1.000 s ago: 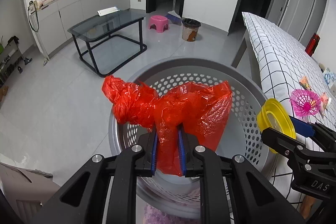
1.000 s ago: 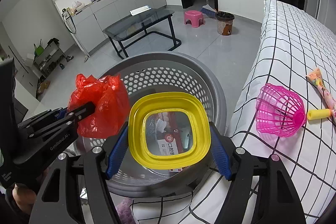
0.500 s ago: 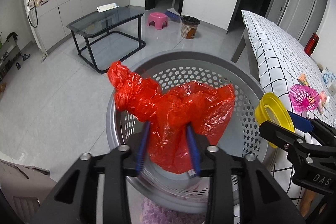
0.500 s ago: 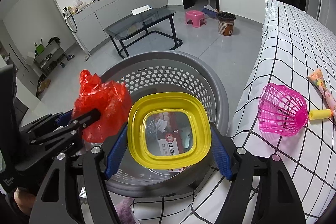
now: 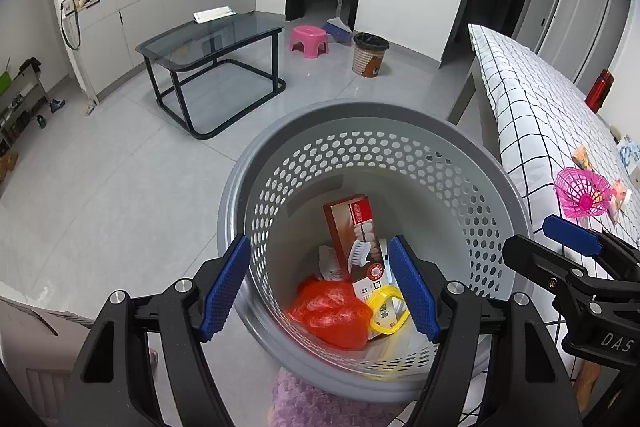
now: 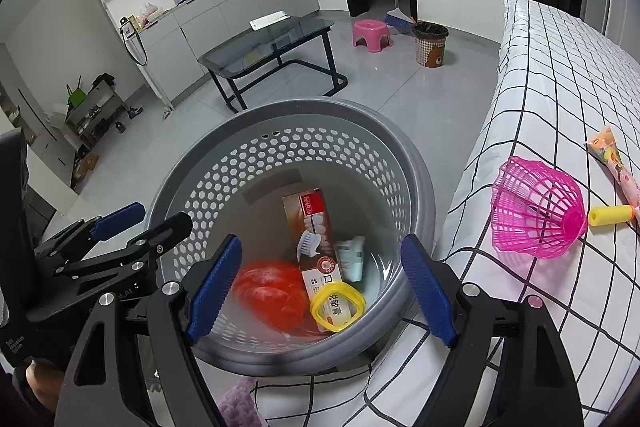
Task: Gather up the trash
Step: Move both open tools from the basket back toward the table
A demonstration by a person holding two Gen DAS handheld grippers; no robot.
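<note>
beside checked bed [image 6: 560, 99], hovering over grey basket [image 5: 400, 119] with left gripper [image 5: 320, 287] and right gripper [image 6: 320, 283] jaws opening, empty, so red bag [image 5: 328, 311] and yellow lid [image 6: 338, 305] land inside.

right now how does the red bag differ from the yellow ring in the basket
The red bag is a soft crumpled lump, while the yellow ring is a stiff hoop with an open middle. The bag looks bulkier than the ring. The bag lies on the basket floor beside the box, while the ring rests partly on that box. Both lie loose at the bottom of the grey basket, held by neither set of jaws.
</note>
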